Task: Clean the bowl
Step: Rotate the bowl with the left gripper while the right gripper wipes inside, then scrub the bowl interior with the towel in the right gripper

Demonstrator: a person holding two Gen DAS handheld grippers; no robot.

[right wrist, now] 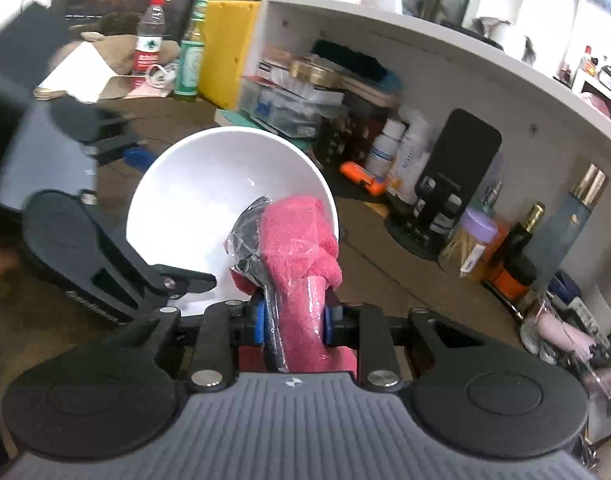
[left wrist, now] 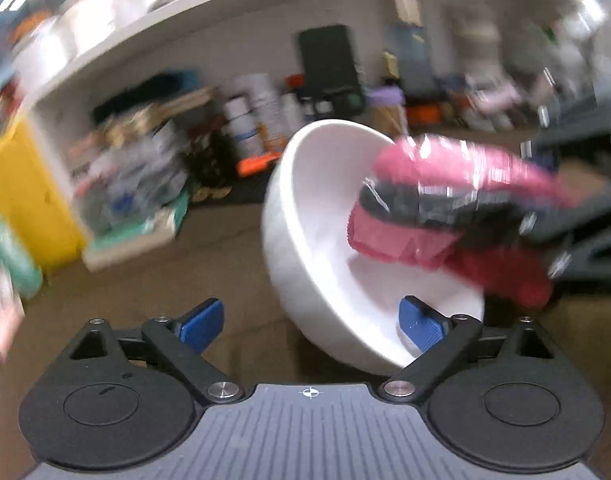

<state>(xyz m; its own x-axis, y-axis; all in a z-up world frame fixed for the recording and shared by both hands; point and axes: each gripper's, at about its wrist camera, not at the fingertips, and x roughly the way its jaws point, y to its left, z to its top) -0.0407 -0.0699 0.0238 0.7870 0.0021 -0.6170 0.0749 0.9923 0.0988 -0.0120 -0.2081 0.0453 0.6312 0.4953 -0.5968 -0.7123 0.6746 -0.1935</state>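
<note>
Bowl point(left wrist: 325, 216) is white and it is tilted on its side, so its opening faces toward the right tool. In the left wrist view the left tool point(left wrist: 311, 330) has its jaws wide apart; the right blue pad point(left wrist: 419, 328) sits inside the bowl at the low rim, and the left blue pad point(left wrist: 201, 326) is well apart from the outer wall. I cannot tell if the inner pad touches the bowl, or what holds the bowl up. In the right wrist view the right tool point(right wrist: 292, 326) has its jaws closed tight on a pink cloth point(right wrist: 301, 248), which is wrapped around a dark handle-like thing covered with clear plastic point(right wrist: 249, 232). The front end of the cloth reaches over the near rim of the bowl point(right wrist: 209, 200) and lies inside the bowl, against its lower right part. The left tool point(right wrist: 105, 256) shows here at the left of the bowl, close to its rim. Under the bowl is a brown table point(right wrist: 385, 264). Behind the bowl stands a white shelf point(right wrist: 425, 60) with bottles, boxes and a dark phone stand point(right wrist: 457, 168) below it, and a yellow box point(right wrist: 225, 52) is at the left end of the shelf. The left wrist view is blurred.
</note>
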